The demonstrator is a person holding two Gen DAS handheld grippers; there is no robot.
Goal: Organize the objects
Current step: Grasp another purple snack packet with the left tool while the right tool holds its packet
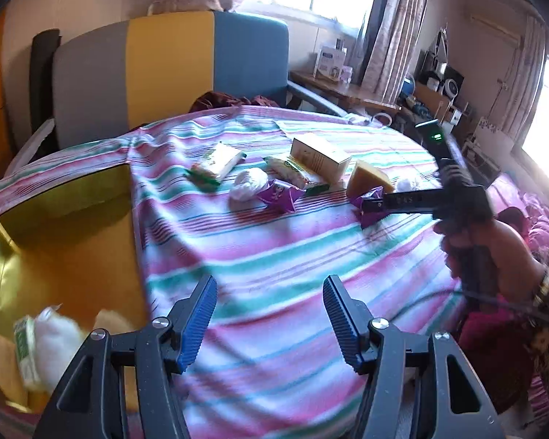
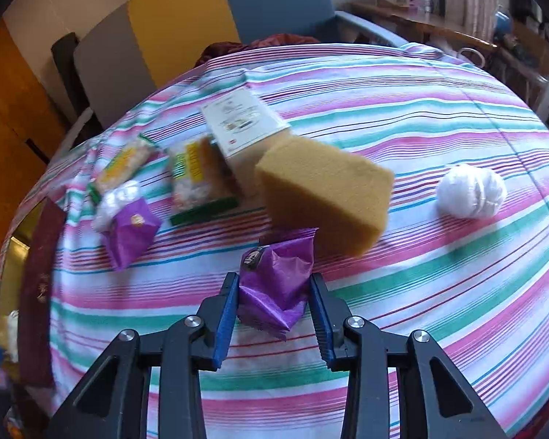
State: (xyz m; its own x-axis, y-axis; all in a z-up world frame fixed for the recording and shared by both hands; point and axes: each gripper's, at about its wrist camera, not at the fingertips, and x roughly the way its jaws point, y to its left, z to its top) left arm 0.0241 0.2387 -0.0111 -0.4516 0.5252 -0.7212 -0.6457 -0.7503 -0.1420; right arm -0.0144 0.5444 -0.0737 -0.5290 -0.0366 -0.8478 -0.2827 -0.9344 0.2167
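Striped counter [image 2: 421,117]: right tongs [image 2: 272,305] clamp purple packet [image 2: 274,281] just before yellow sponge [image 2: 322,190]; left tongs [image 1: 271,322] gape, empty

No text can be read in either view. The white box [image 2: 243,119] carries printed lines and a small red mark, all too blurred to read. Green-and-yellow lettering on the snack packets [image 2: 194,179] is likewise illegible.
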